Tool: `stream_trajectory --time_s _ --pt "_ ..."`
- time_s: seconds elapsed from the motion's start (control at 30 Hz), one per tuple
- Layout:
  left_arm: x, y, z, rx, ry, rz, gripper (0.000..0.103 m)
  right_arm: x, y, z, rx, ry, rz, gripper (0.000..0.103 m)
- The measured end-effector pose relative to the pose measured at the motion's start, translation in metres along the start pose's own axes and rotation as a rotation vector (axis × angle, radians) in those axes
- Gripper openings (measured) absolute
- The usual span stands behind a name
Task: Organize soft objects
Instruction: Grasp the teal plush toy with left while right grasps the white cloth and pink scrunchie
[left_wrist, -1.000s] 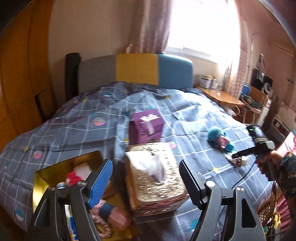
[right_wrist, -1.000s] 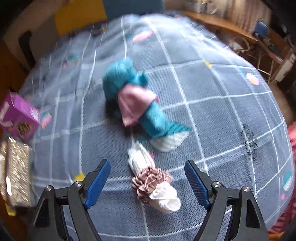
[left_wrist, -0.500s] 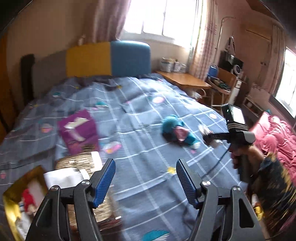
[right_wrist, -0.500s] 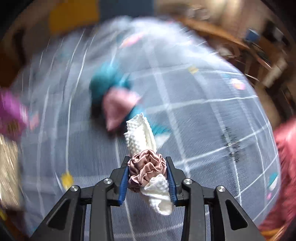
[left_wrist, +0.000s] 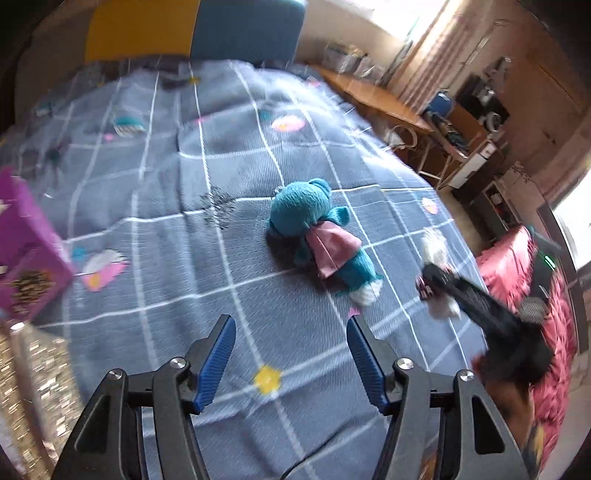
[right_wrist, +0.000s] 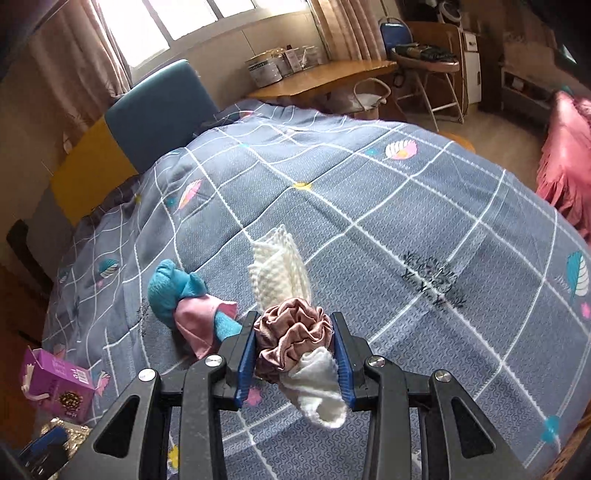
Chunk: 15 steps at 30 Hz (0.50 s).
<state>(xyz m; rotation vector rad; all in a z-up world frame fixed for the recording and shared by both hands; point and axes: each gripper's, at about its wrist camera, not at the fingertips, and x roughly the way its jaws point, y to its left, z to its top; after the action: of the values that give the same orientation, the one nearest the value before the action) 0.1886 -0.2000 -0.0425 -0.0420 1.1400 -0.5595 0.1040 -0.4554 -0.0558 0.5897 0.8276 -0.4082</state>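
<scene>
A white textured cloth (right_wrist: 284, 273) bunched through a dusty-pink satin scrunchie (right_wrist: 291, 338) is clamped at the scrunchie between the blue pads of the right tool (right_wrist: 294, 360) and held just above the bed (right_wrist: 424, 206). One cloth end stands up past the pads, the other droops below. On the grey checked bedspread nearby lies a teal plush toy (left_wrist: 314, 229) with a pink scarf. The left tool (left_wrist: 290, 363) hangs over the bedspread short of the toy, its jaws closing with nothing between them. A purple carton (right_wrist: 57, 382) sits near the bed's edge, beside a glittery gold box (left_wrist: 33, 387).

The step in hand looks like carrying the bundle to storage: keep the grip on the scrunchie so the loose cloth does not slip out. For the toy, the left tool would do best to reopen and straddle its body.
</scene>
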Motion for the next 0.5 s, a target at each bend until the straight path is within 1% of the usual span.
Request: stream_trajectory --time_s 0.07,0.13,0.17,0.23,0.27,0.33,0.5 --pt "0.023 -0.008 0.014 -0.028 0.014 -0.015 0.063 0.002 0.003 0.0 -0.011 0.005 0.008 0.038" --pt "0.039 -0.012 0.026 -0.061 0.017 -0.001 0.063 0.001 0.005 -0.001 -0.022 0.001 0.015 0.038" --pt "0.05 -0.016 0.033 -0.081 0.019 -0.007 0.063 0.001 0.006 -0.001 -0.025 0.0 0.02 0.038" --pt "0.066 -0.02 0.044 -0.095 0.031 -0.004 0.065 0.0 0.006 -0.001 -0.025 0.002 0.035 0.039" --pt "0.075 -0.023 0.049 -0.101 0.037 0.01 0.067 -0.001 0.005 -0.002 -0.021 0.004 0.043 0.039" --pt "0.093 -0.027 0.058 -0.121 0.05 0.015 0.072 0.0 0.003 -0.002 -0.011 0.013 0.067 0.04" --pt "0.124 -0.034 0.075 -0.173 0.072 0.069 0.078 0.001 0.001 -0.003 0.003 0.034 0.118 0.04"
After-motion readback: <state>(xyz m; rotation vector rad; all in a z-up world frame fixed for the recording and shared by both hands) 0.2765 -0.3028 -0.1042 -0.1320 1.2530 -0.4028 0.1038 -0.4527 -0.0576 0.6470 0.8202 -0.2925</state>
